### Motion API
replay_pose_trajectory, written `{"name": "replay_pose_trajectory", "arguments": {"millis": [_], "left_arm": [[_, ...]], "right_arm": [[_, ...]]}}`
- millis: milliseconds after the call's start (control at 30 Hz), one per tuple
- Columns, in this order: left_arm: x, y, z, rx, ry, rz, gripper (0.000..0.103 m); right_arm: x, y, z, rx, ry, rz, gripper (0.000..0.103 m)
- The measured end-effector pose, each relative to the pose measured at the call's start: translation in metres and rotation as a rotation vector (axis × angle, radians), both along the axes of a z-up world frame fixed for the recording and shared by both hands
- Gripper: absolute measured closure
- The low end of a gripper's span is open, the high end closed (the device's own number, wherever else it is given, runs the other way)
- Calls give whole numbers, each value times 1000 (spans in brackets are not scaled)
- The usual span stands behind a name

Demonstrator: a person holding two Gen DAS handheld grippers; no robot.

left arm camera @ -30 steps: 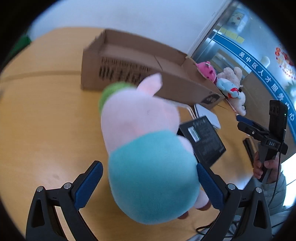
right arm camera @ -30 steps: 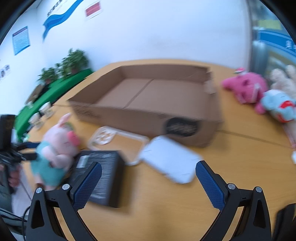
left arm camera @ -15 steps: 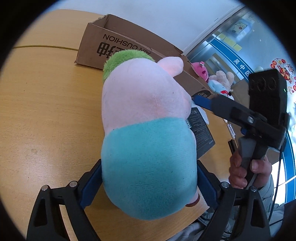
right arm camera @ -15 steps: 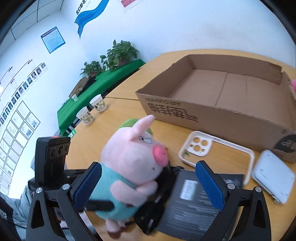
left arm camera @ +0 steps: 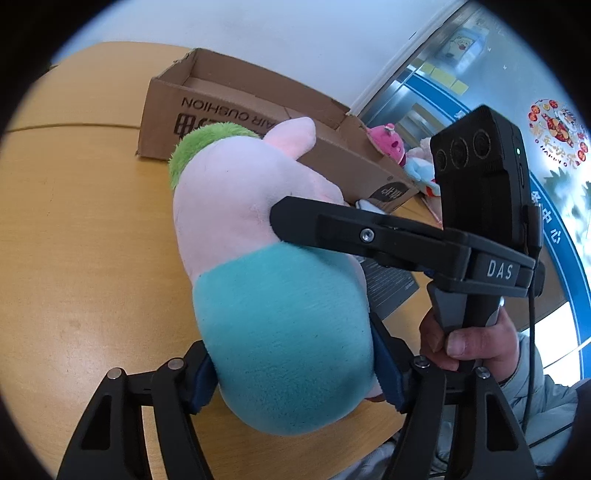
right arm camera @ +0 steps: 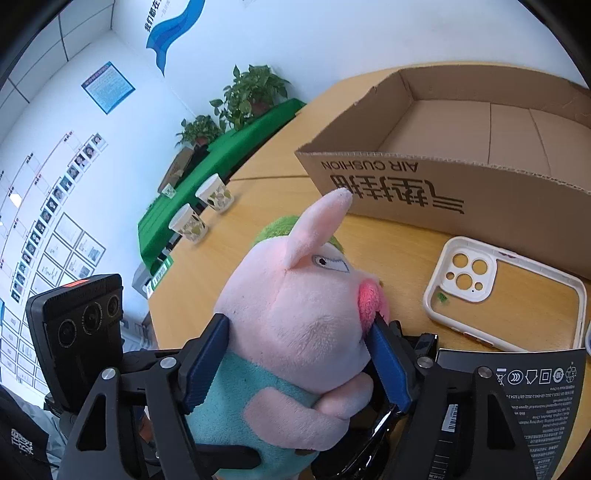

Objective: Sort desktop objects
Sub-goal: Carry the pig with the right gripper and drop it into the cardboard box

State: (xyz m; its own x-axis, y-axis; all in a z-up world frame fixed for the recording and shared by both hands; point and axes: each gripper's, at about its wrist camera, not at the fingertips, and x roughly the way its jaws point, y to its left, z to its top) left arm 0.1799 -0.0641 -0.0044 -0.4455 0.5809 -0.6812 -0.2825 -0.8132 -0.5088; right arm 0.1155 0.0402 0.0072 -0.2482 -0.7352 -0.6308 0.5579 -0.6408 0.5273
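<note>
— Between your left gripper's (left arm camera: 291,373) pads sits the pig (left arm camera: 266,266), low on its teal body; the jaws are closing and already press it.
— And the right?
— Your right gripper (right arm camera: 299,354) is closing on its head, pads touching both cheeks. The pig stands on the table (left arm camera: 74,229), near the box (right arm camera: 461,155).

White wall (right arm camera: 332,33), framed posters (right arm camera: 107,86), potted plants (right arm camera: 255,90), green-covered table (right arm camera: 221,158)

Both wrist views—close on plush pig (left arm camera: 266,280).
</note>
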Motion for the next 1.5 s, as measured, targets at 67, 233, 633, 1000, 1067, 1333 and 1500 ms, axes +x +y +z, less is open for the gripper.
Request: {"name": "replay_pose_trajectory", "arguments": {"millis": [67, 233, 633, 1000, 1067, 1333, 1500], "left_arm": [[-4, 3, 12, -10, 34, -13, 33], [-35, 13, 61, -25, 155, -62, 33], [-162, 25, 206, -71, 472, -105, 33], [-276, 17, 198, -54, 341, -75, 33], [-290, 18, 181, -52, 287, -65, 33], [-358, 4, 89, -36, 16, -7, 33], [-379, 9, 50, -54, -118, 33, 33]], "right_arm": [[0, 3, 9, -19, 26, -16, 33], [-12, 18, 53, -62, 141, -49, 34], [-116, 46, 220, -114, 434, -72, 34], [-242, 39, 225, -133, 353, -72, 35], [-272, 36, 200, -132, 289, -74, 35], [-356, 23, 73, -108, 32, -105, 36], [-388, 18, 17, -91, -66, -117, 36]]}}
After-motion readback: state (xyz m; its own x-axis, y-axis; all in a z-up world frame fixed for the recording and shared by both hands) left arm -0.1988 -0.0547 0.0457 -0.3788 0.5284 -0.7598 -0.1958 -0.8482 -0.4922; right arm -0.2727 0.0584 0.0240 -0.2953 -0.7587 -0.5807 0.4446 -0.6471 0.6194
